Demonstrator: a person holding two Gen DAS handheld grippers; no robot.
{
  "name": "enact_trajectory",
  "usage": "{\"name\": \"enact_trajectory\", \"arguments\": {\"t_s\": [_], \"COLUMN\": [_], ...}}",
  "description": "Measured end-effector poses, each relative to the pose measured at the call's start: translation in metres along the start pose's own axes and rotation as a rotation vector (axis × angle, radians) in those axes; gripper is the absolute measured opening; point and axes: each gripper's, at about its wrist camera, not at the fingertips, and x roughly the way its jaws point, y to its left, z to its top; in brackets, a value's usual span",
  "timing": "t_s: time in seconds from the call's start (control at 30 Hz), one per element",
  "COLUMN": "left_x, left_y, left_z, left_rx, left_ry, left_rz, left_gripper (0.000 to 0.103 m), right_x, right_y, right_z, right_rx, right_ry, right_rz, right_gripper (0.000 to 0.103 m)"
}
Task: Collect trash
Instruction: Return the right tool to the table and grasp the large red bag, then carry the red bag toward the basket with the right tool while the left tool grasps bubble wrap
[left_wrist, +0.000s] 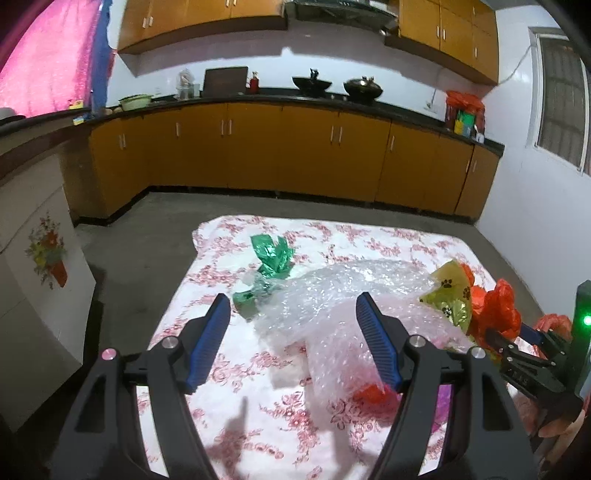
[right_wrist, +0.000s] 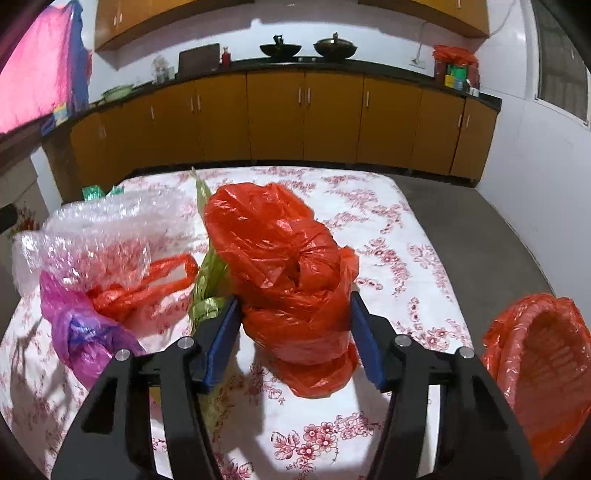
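Note:
A crumpled red plastic bag (right_wrist: 280, 258) stands on the flowered tablecloth (right_wrist: 406, 258). My right gripper (right_wrist: 293, 299) is shut on its lower part, with a blue pad against each side. To its left lie clear bubble wrap (right_wrist: 99, 229), a purple bag (right_wrist: 74, 325), a second red bag's handles (right_wrist: 147, 284) and a yellow-green foil (right_wrist: 210, 280). My left gripper (left_wrist: 292, 299) is open just above the bubble wrap (left_wrist: 332, 354), whose folds run between its fingers. A green wrapper (left_wrist: 273, 256) lies beyond it. The paw-print foil (left_wrist: 452, 295) and the red bag (left_wrist: 495, 302) are at the right.
A basket lined with a red bag (right_wrist: 535, 369) sits off the table's right edge. Orange cabinets (left_wrist: 295, 147) under a black counter line the far wall, past a strip of grey floor (left_wrist: 147, 229). A white cabinet with a flower picture (left_wrist: 44, 258) stands left of the table.

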Motion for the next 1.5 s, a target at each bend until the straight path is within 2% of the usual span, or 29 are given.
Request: {"name": "enact_trajectory", "arguments": {"t_s": [0.1,0.43,0.53,0.63,0.7,0.87,1.23,1.5], "left_x": [0.014,0.049,0.054,0.058,0.058,0.042,-0.009,-0.049], "left_y": [-0.003,-0.012,-0.014,-0.016,-0.016,-0.019,-0.024,-0.059], "left_z": [-0.001,-0.006,-0.007,-0.009,-0.010,-0.009,0.010,0.013], "left_rx": [0.016,0.065,0.083,0.096,0.096,0.094,0.054,0.091], "left_ry": [0.033,0.110,0.123,0.144,0.144,0.100,0.022,-0.019], "left_rz": [-0.014,-0.057,-0.063,-0.075,-0.080,-0.085,-0.105,-0.145], "left_gripper": [0.069,0.050,0.038,0.017,0.009,0.005,0.005,0.005], "right_x": [-0.002,-0.009,-0.010,-0.012,-0.013,-0.021,-0.056,-0.098], "right_y": [0.001,-0.004,-0.004,-0.006,-0.008,-0.013,-0.027,-0.049], "right_z": [-0.001,-0.003,-0.003,-0.004,-0.005,-0.006,-0.005,-0.002], "right_rx": [-0.001,0.014,0.014,0.017,0.021,0.029,0.041,0.058], "right_ry": [-0.005,0.004,0.004,0.006,0.006,-0.002,-0.058,-0.116], "right_rz": [-0.001,0.012,0.014,0.014,0.014,0.014,0.007,-0.025], "right_gripper": [0.052,0.052,0.052,0.052,0.052,0.051,0.050,0.050]}}
